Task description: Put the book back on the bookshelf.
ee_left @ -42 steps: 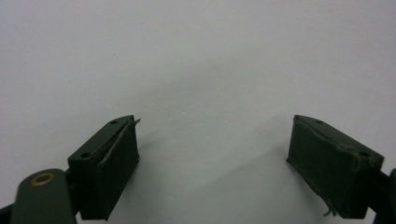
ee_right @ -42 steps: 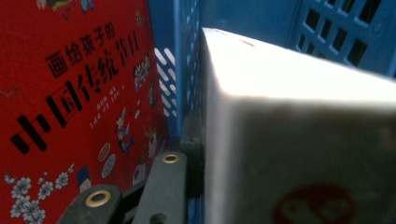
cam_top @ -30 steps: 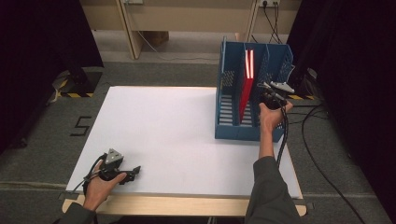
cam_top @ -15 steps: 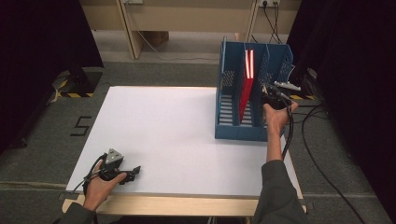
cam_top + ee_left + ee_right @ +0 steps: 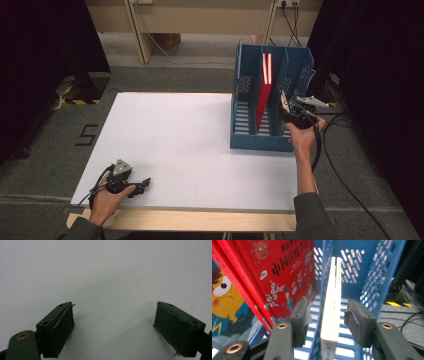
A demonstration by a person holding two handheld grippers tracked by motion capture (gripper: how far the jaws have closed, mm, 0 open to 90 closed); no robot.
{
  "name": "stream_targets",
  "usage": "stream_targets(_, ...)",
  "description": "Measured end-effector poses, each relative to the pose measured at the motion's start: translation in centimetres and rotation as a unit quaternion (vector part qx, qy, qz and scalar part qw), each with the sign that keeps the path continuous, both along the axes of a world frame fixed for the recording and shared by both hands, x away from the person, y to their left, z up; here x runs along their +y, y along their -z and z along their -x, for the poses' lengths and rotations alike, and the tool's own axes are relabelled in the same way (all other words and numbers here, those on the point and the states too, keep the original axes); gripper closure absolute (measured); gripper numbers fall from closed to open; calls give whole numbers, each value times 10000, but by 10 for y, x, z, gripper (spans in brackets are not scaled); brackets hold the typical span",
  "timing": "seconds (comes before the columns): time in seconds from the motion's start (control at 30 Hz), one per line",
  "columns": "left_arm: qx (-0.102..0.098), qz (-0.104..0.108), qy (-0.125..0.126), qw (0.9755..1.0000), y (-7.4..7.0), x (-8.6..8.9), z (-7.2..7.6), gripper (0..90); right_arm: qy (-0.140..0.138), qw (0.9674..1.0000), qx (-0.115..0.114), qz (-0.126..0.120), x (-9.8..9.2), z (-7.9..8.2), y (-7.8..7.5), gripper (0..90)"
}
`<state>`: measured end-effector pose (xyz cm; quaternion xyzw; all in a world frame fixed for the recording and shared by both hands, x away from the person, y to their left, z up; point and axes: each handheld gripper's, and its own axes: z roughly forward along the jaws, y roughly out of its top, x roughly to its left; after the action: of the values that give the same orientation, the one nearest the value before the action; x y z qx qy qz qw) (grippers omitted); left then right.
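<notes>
The right gripper (image 5: 325, 315), jaws just opening, releases the book (image 5: 332, 302) upright in the rack (image 5: 250, 141); the left gripper (image 5: 113, 330) rests wide on the surface (image 5: 190, 145).

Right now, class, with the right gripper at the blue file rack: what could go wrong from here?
1. The right gripper has just been opening, and its pads stand off the pale book between them. The book stands on edge in its slot and may tip against the divider.
2. Pulling back, a pad could catch the blue divider and drag the rack.
3. The red book leans in the next slot and might slide if jolted.
</notes>
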<state>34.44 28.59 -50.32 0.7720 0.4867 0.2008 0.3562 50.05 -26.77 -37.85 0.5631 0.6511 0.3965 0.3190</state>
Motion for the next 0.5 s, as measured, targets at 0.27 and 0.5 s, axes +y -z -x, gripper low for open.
stream_targets(0.27,0,-3,0,10000,0,0,0,149,37,9999,65,92,-13,12,4,553)
stream_targets(0.5,1,1,-2,10000,0,0,0,148,-158,9996,200,-81,-8,6,17,708)
